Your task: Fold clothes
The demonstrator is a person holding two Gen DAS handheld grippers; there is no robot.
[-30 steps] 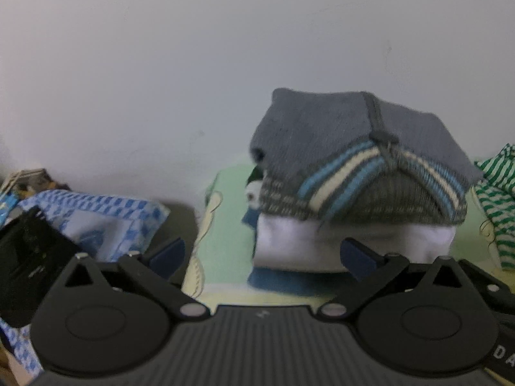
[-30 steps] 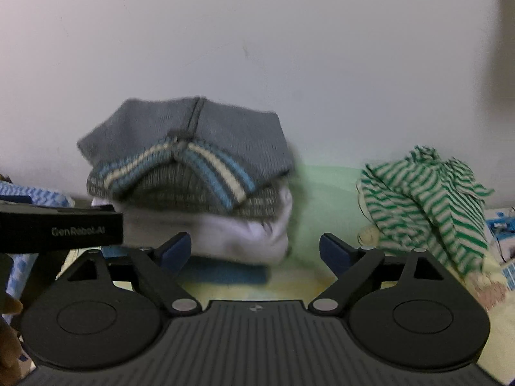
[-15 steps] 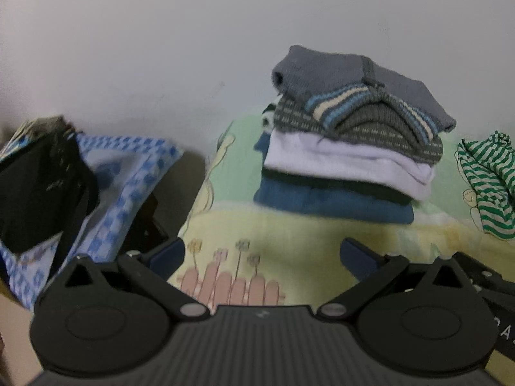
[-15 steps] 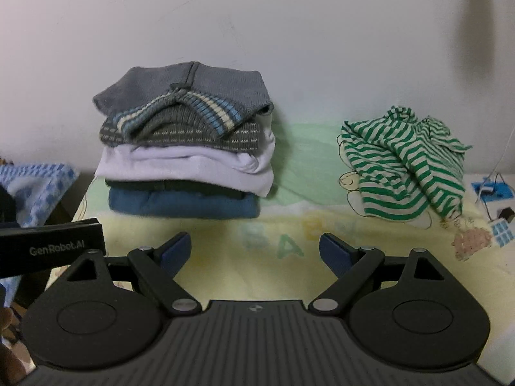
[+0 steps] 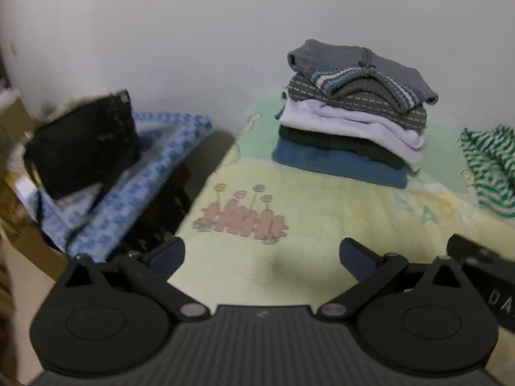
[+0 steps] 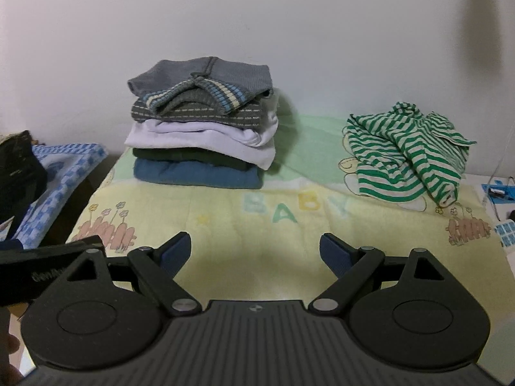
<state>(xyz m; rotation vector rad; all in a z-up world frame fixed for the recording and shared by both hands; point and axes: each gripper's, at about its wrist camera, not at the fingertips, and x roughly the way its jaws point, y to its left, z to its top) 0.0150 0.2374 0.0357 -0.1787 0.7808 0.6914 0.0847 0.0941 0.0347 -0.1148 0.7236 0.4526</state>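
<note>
Jaws wide and empty on left gripper [image 5: 262,255] and right gripper [image 6: 256,252], both drawn back from folded stack [image 6: 202,122] by the wall, striped top [image 6: 405,164] crumpled right, blanket [image 6: 257,225] beneath

Dim soft indoor light, fisheye-bent edges, left wrist view motion-blurred, right sharper
</note>
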